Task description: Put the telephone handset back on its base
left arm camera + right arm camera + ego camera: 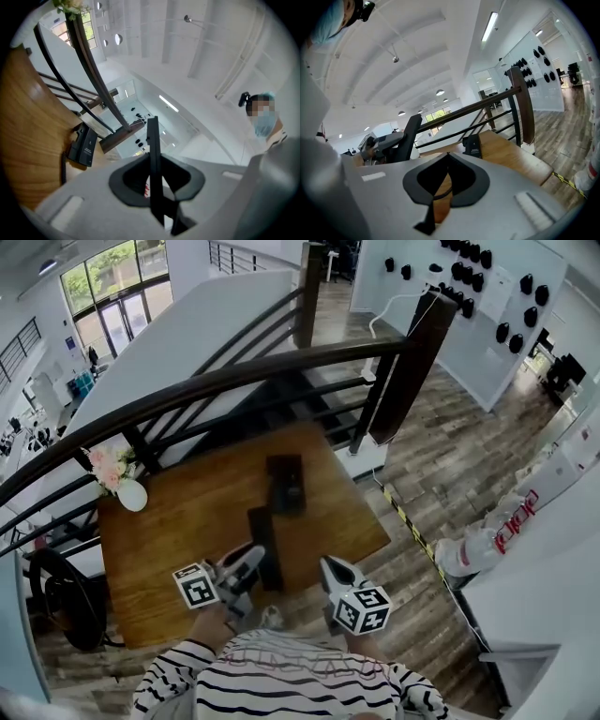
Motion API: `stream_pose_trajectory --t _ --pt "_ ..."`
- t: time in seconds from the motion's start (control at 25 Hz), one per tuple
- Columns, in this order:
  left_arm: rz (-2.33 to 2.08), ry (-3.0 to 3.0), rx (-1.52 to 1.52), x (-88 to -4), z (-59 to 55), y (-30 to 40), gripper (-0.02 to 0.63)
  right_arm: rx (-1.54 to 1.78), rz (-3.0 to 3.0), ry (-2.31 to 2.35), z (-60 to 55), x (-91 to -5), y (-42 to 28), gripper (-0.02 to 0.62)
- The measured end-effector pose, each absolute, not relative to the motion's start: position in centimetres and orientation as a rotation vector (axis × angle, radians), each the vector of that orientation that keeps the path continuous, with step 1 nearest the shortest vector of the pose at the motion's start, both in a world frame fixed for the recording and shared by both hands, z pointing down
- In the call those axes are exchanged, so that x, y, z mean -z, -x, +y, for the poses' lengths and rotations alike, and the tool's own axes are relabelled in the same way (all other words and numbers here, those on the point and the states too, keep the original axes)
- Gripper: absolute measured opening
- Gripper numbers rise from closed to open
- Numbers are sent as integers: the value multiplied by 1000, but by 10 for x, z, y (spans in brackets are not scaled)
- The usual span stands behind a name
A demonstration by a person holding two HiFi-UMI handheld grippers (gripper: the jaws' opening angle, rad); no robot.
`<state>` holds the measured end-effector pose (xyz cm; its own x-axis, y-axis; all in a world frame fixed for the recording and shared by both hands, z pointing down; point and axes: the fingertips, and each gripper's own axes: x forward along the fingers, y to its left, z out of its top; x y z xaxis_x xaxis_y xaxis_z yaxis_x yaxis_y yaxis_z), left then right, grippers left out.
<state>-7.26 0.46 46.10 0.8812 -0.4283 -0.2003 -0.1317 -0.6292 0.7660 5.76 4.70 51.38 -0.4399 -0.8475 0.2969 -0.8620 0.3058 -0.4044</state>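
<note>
The left gripper (251, 559) is nearest, at 7 o'clock on the brown wooden tabletop (178, 540). Its fingers are clenched on the long black plastic telephone handset (263, 526), which stands edge-on between them in the left gripper view (152, 150). At 5 o'clock, the right gripper (333, 568) hovers beside it with its fingers pressed together on nothing (448, 157). The handset points toward 12 o'clock, and its far end is just short of the black rectangular telephone base (286, 482), which sits mid-tabletop. A coiled black cord (63, 164) runs from the base (84, 145). A white vase of pink flowers (131, 495) stands at the 9 o'clock edge. Beyond it curves a dark metal stair railing (234, 381).
</note>
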Motion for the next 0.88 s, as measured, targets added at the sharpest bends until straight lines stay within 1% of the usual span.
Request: stream_pose_trajectory --t 0.28,0.48,0.72,0.88 --pt "-347 -2254 501 -439 -53 92 71 -795 -2502 -1651 -15 -515 -41 0" --pt "-344 -2261 497 -438 -87 96 71 -817 -2488 -1644 -42 -523 -41 0" --pt "-375 -2274 488 -443 -127 69 71 -833 -2499 -1599 -72 -532 -69 0" --pt "-402 -2263 545 -430 -151 47 71 -823 -2528 -1511 -98 -534 -88 0"
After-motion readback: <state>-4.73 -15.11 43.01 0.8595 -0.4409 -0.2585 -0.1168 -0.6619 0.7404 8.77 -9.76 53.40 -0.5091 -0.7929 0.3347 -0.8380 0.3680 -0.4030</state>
